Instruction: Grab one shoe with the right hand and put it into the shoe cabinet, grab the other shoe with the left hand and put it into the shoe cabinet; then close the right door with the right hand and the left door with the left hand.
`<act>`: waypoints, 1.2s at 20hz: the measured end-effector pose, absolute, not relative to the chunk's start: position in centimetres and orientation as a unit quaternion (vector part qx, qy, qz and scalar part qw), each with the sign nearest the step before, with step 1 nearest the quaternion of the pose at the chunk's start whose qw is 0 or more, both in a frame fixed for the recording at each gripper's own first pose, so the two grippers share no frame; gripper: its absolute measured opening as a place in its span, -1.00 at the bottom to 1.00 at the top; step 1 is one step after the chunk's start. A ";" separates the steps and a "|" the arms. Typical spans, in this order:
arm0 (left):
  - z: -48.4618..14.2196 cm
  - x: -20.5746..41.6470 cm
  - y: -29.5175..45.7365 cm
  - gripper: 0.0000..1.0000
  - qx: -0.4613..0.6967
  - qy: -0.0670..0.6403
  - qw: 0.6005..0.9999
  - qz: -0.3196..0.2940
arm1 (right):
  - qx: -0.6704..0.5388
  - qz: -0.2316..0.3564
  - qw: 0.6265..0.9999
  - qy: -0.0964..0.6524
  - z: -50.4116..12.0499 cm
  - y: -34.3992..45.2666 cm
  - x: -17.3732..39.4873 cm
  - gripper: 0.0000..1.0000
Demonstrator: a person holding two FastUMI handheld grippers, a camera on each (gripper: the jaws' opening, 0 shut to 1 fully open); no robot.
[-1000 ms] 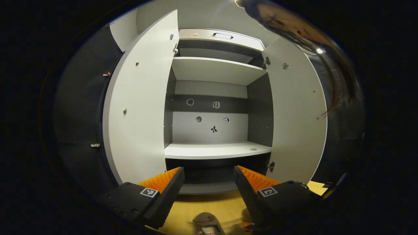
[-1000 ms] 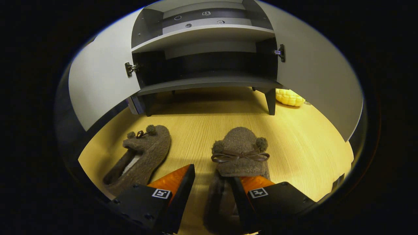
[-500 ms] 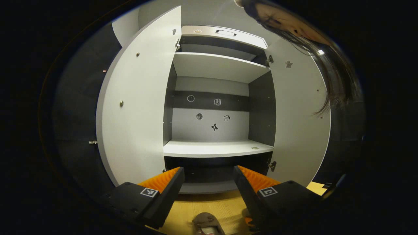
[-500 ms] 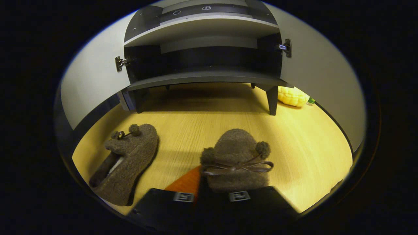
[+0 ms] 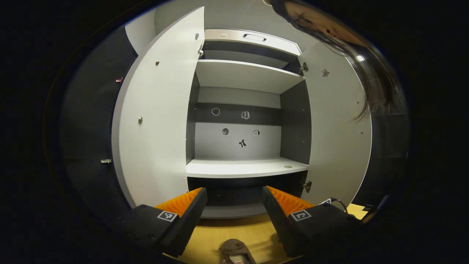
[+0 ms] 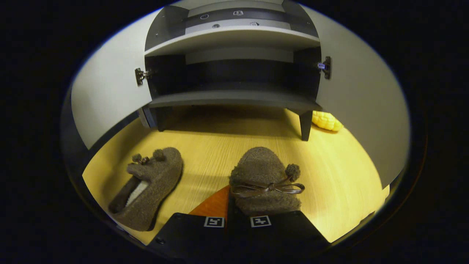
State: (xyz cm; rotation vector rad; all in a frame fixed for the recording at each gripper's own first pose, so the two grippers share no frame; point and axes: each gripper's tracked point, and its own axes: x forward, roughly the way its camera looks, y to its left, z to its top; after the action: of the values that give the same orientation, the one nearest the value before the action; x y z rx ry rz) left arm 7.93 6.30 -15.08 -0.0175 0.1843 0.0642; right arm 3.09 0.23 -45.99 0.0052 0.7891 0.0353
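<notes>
Right hand-held gripper (image 6: pixel 237 220) is clamping closed on the near shoe (image 6: pixel 264 179); the other shoe (image 6: pixel 148 185) is lying left on the floor (image 6: pixel 340 176). Left hand-held gripper (image 5: pixel 234 200) is hanging open, facing the open shoe cabinet (image 5: pixel 245 168).

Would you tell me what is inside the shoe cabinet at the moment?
The shoe cabinet holds no shoes: its white middle shelf carries only a small disc, and small stickers dot the back panel. The bottom compartment is dark, so its back corners cannot be checked.
</notes>
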 end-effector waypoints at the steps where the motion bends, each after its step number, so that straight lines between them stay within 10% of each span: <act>1: -14.8 7.8 6.3 0.92 -0.009 0.091 0.995 0.033 | 0.001 0.023 0.929 0.368 -43.9 0.4 3.8 -0.77; 13: -10.1 3.7 4.7 0.92 -0.008 0.072 0.997 0.023 | -0.020 0.051 0.985 0.164 -19.2 1.8 18.1 -0.78; 24: -11.3 3.8 6.5 0.92 -0.013 0.094 0.994 0.048 | -0.054 -0.011 0.990 0.132 -12.8 -2.5 35.4 -0.79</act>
State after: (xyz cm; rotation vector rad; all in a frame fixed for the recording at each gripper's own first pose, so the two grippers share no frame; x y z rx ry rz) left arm 3.80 6.55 -11.28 -0.0264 0.1890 0.0961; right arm 35.35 -2.48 -12.81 -0.1078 0.2650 -0.0227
